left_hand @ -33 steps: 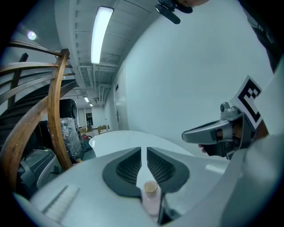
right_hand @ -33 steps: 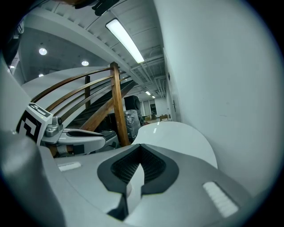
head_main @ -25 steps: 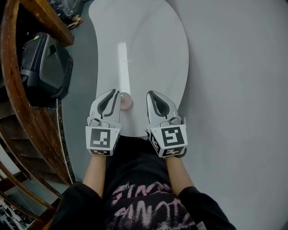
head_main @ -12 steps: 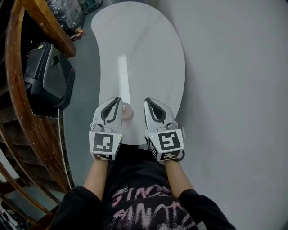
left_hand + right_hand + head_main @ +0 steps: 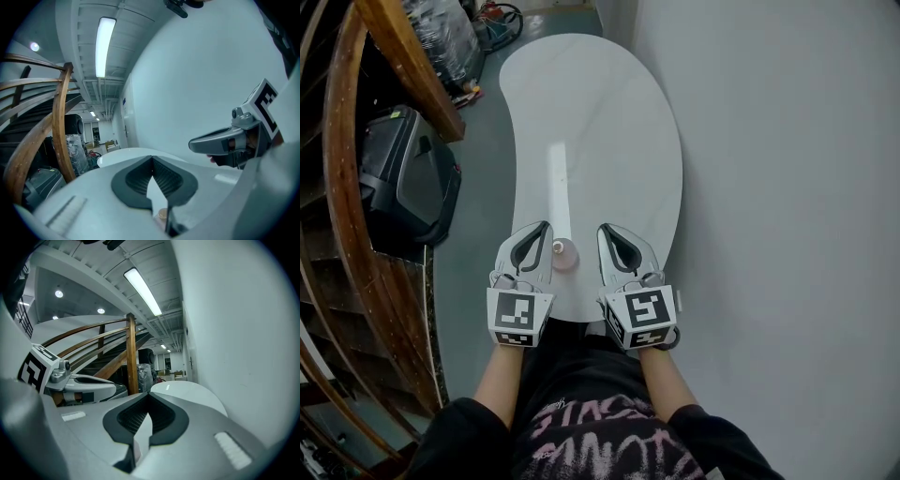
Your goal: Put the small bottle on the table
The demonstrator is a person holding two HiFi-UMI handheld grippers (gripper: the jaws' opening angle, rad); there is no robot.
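On the table (image 5: 609,141) the small bottle (image 5: 564,253) stands between left gripper (image 5: 544,227) and right gripper (image 5: 603,229), jaws closed, empty

The light is cool, even and fairly bright. A ceiling strip lamp (image 5: 105,47) glows white in the left gripper view, and a second strip light (image 5: 143,291) in the right gripper view. In the head view a pale streak of glare (image 5: 557,183) runs along the white counter (image 5: 609,112). Shadows are soft, and the stair side (image 5: 356,234) is dim. Both gripper views bulge at the edges, with dark corners.
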